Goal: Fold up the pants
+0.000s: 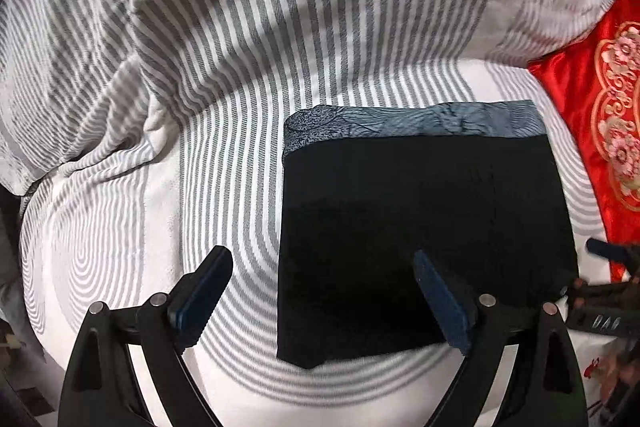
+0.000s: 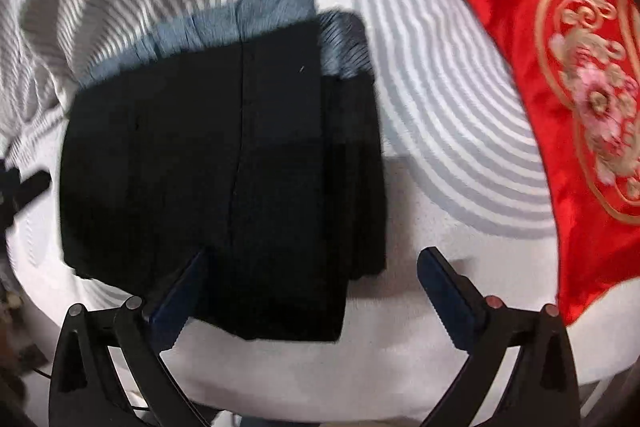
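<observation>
Both tongs stand spread with nothing between their fingers.

Left wrist view: left gripper (image 1: 324, 295) is released, its jaws wide apart; one pad hangs over the striped bedsheet (image 1: 224, 155), the other over the near part of the black pants (image 1: 424, 227). Whether that pad touches the cloth cannot be told. Pants lie folded into a compact rectangle, a grey-blue patterned band along the far edge. Bare sheet runs along the pants' left and near edges. A bunched striped quilt (image 1: 280, 7) rises beyond. A red embroidered cushion (image 1: 592, 115) lies to the right. Part of the right gripper shows at the right margin.

Right wrist view: right gripper (image 2: 314, 287) is likewise released, jaws straddling the near right corner of the folded pants (image 2: 192, 155). Stacked layers show at the pants' right edge. Open sheet (image 2: 460, 155) separates pants and cushion (image 2: 560, 67). No writing is legible; no containers appear.
</observation>
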{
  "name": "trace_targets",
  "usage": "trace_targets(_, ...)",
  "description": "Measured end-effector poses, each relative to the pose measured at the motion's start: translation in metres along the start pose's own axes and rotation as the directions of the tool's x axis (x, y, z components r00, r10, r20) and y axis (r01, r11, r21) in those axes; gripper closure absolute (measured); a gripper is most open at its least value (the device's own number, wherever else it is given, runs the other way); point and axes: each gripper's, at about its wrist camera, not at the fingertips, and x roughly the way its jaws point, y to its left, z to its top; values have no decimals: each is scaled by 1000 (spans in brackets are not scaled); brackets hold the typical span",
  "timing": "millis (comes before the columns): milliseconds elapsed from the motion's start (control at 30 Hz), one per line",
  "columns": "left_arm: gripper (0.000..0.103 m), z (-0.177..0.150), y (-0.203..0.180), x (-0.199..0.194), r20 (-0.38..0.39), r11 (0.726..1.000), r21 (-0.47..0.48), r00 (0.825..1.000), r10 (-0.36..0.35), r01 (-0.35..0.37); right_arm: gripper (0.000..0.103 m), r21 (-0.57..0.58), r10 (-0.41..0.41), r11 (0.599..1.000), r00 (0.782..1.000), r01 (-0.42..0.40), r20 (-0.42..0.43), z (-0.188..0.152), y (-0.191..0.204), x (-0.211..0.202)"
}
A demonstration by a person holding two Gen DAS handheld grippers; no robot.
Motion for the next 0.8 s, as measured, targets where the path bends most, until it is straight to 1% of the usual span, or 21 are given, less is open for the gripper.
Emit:
trace_targets(100, 9, -6, -1, -12, -28, 1000, 5, 1000, 0, 0, 1, -15, 3, 1000, 1000, -2, 11, -4, -1, -26)
trace_targets(133, 2, -8, -2, -16, -41, 1000, 3, 999, -6, 7, 0, -15, 6, 1000, 1000, -5, 11, -6, -1, -32)
trace_targets(167, 1, -10, -3, -21, -43, 1000, 0, 999, -6, 5, 1, -14, 15, 1000, 1000, -15, 10, -9, 0, -41)
trace_targets(267, 1, -13, -5, -41, -17, 1000, -5, 1000, -3, 3, 0, -12, 28, 1000, 999, -28, 15, -22, 7, -63)
trace_targets(367, 1, -21, -9, -65, 10, 1000, -2, 1000, -14, 14, 0, -24, 19, 1000, 1000, -18, 22, -38, 20, -88)
trace_targets(400, 1, -23, -11, -72, 17, 1000, 2, 1000, -7, 7, 0, -30, 23, 999, 999, -22, 31, -43, 25, -96)
trace_targets(433, 1, -26, -13, -77, 20, 1000, 6, 1000, 6, -7, 0, -31, 21, 999, 999, -20, 37, -48, 28, -100)
trace_targets(533, 1, -35, -19, -88, -9, 999, 31, 1000, 30, -30, 1, -28, 30, 999, 999, -29, 42, -53, 33, -111)
trace_targets(600, 1, -43, -22, -95, -22, 999, 36, 999, 26, -25, 0, -31, 27, 999, 998, -26, 49, -57, 37, -116)
trace_targets(667, 1, -52, -25, -98, -37, 999, 36, 999, 24, -23, 1, -46, 8, 999, 999, -5, 53, -59, 41, -120)
trace_targets(800, 1, -65, -25, -100, -73, 999, 10, 997, 33, -32, 1, -64, -21, 998, 998, 24, 54, -60, 45, -124)
